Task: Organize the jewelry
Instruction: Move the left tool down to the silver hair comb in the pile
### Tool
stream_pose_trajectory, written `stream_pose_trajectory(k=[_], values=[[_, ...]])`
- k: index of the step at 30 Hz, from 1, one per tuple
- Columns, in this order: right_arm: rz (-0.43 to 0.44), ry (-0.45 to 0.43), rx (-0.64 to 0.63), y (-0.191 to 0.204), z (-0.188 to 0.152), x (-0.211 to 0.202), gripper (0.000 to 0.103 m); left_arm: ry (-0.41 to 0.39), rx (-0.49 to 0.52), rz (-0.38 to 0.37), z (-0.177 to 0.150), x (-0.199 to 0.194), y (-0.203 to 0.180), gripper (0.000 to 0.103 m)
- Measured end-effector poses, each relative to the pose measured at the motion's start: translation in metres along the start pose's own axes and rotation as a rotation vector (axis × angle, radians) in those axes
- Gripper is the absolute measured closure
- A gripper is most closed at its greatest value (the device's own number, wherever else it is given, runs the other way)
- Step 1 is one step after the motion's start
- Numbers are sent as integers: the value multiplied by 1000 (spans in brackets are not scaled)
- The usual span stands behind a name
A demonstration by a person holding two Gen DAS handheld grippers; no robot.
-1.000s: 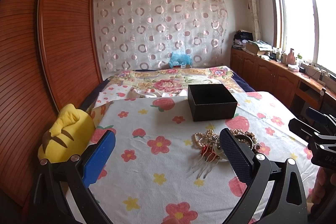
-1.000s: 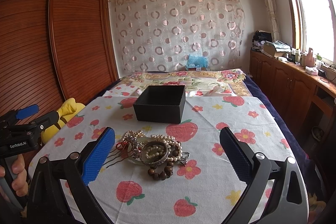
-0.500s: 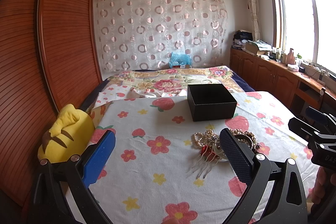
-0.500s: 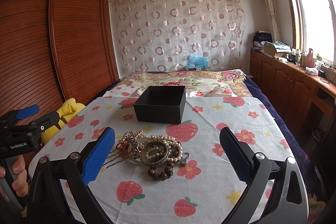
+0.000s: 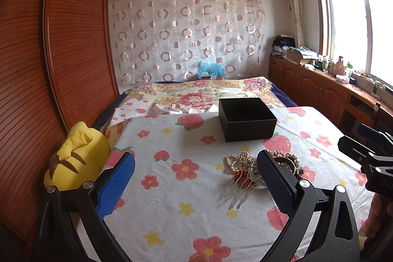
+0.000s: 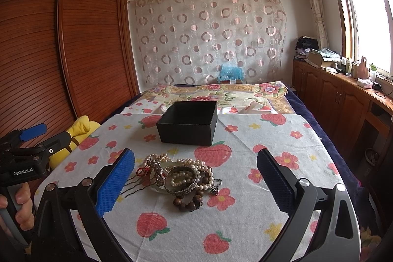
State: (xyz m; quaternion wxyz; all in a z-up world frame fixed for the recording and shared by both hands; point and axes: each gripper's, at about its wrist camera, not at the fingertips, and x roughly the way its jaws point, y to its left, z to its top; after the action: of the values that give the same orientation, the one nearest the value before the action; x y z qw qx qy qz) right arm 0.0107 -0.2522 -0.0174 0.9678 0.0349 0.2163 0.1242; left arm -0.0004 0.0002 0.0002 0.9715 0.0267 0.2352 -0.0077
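Note:
A pile of jewelry [image 6: 180, 178] lies on the flowered cloth: pearl strands, a metal bangle, a dark wooden bead bracelet [image 6: 189, 203] and a hair comb [image 5: 242, 188]. An open, empty-looking black box [image 6: 188, 124] stands just beyond it; it also shows in the left wrist view [image 5: 246, 122]. My right gripper [image 6: 195, 184] is open and empty, just short of the pile. My left gripper [image 5: 195, 184] is open and empty, to the left of the pile [image 5: 245, 163], with its right finger hiding part of it.
A yellow plush toy [image 5: 73, 163] lies at the bed's left edge beside a wooden wardrobe [image 5: 49, 65]. A floral blanket [image 5: 203, 92] covers the far bed. Wooden cabinets [image 6: 343, 100] run along the right under the window.

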Motion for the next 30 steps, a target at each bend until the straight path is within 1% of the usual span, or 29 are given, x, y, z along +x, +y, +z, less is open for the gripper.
stream_pose_trajectory(k=[9,13,15,16,17,19,24,30], values=[[1,6,2,1,-3,3,2,17,2,-4,-3,2,-2,7],[16,26,9,-7,-2,4,2,39,8,-2,-13,16,-4,7],[24,40,12,-9,-3,5,2,56,6,-5,-12,21,-2,7],[28,48,11,-3,-12,14,2,65,3,-9,-13,24,-1,7],[33,54,9,-4,-14,16,2,70,4,-11,-15,27,-1,7],[52,63,0,-6,-17,21,2,87,13,-22,-18,33,-2,7],[53,104,-13,-10,-28,32,2,125,42,-58,-25,47,-5,7],[61,137,-30,-11,-38,40,2,177,103,-111,-37,62,-20,7]])
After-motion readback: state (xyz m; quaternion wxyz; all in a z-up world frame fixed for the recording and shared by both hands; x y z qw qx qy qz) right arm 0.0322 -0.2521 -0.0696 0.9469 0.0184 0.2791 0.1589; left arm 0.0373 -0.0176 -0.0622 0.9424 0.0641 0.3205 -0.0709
